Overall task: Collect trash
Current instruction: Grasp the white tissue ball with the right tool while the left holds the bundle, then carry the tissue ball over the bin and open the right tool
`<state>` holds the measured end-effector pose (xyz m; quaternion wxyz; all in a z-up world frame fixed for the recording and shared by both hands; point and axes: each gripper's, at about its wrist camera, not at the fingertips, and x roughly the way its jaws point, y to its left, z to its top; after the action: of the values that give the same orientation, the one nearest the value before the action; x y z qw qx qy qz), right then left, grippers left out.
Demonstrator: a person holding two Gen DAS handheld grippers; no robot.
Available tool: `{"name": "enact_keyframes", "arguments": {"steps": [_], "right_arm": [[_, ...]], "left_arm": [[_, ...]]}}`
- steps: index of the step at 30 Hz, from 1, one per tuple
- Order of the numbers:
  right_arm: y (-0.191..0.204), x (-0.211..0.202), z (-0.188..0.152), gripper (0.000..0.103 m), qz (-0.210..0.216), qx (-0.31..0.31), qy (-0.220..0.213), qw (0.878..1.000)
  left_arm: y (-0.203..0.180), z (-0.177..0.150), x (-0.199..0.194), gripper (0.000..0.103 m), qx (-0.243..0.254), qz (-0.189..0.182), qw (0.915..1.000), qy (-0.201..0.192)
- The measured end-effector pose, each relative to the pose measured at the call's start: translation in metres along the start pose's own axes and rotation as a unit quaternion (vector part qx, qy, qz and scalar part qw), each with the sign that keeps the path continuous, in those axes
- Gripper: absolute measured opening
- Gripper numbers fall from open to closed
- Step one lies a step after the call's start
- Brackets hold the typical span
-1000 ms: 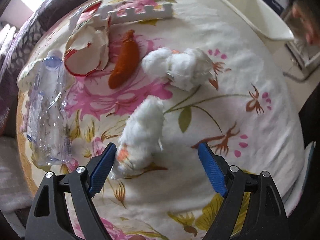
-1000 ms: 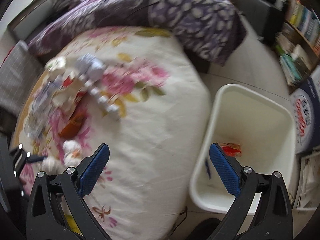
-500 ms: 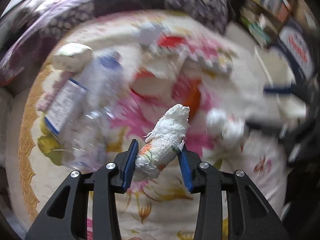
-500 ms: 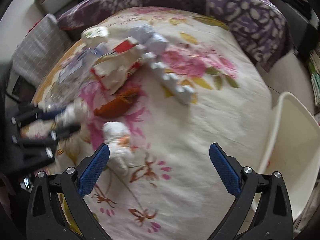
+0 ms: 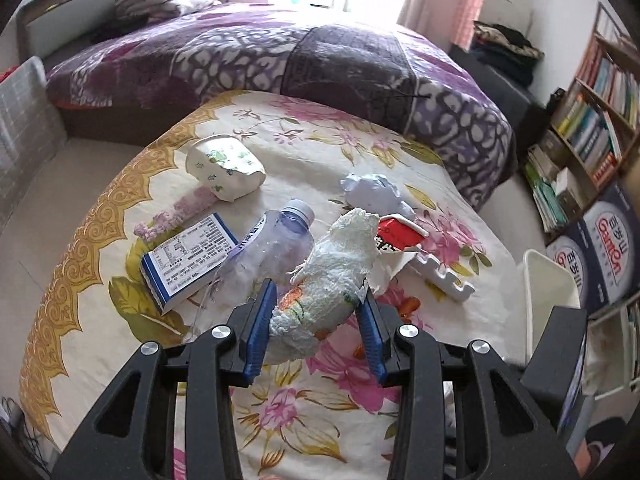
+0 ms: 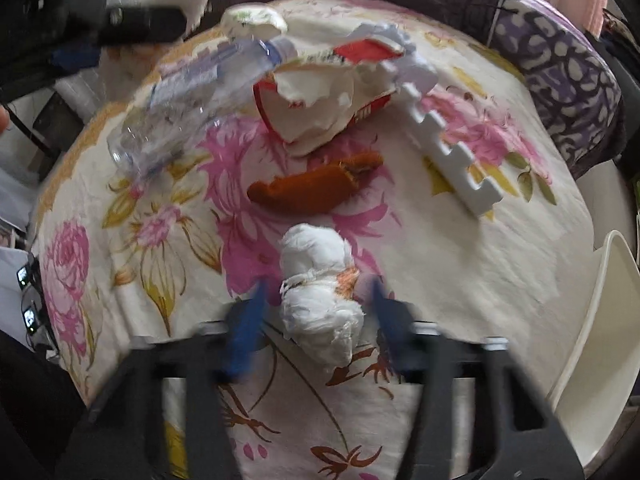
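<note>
Your left tongs (image 5: 316, 320) clench the soft, light crumpled white paper wad (image 5: 332, 276) mid-body, while your blurred right tongs (image 6: 316, 320) straddle another white tissue bundle (image 6: 316, 280), grip unclear; pinch its middle.

Bedroom: bed (image 5: 280, 52), bookshelf (image 5: 592, 128).

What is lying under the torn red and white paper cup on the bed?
Under the torn paper cup only the floral blanket shows. The white notched foam strip touches its right edge; anything beneath is hidden.
</note>
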<state>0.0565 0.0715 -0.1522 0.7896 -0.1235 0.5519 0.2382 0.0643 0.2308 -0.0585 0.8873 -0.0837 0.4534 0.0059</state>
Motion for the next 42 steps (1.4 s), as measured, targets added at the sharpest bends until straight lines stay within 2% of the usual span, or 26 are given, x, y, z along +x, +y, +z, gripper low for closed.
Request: {"name": "enact_keyframes", "arguments": {"steps": [6, 10, 13, 21, 30, 42], "right_arm": [[-0.01, -0.027, 0.009, 0.029, -0.014, 0.024, -0.061, 0.998], [-0.021, -0.052, 0.015, 0.029, -0.039, 0.047, -0.111, 0.992], [-0.031, -0.063, 0.016, 0.029, -0.059, 0.064, -0.132, 0.987], [-0.054, -0.081, 0.013, 0.029, -0.09, 0.109, -0.158, 0.977], [-0.075, -0.092, 0.005, 0.029, -0.105, 0.141, -0.168, 0.97], [-0.119, -0.115, -0.009, 0.029, -0.125, 0.195, -0.184, 0.955]], "left_arm": [[0.001, -0.004, 0.005, 0.04, -0.023, 0.015, 0.9996, -0.007], [0.002, -0.002, 0.003, 0.04, -0.043, 0.019, 0.9988, -0.017], [0.002, 0.0, -0.001, 0.04, -0.056, 0.029, 0.9975, -0.033], [-0.005, 0.002, -0.003, 0.04, -0.096, 0.056, 0.9922, -0.056], [-0.026, 0.003, -0.004, 0.04, -0.1, 0.078, 0.9892, -0.073], [-0.069, 0.007, -0.003, 0.04, -0.077, 0.056, 0.9926, -0.075]]}}
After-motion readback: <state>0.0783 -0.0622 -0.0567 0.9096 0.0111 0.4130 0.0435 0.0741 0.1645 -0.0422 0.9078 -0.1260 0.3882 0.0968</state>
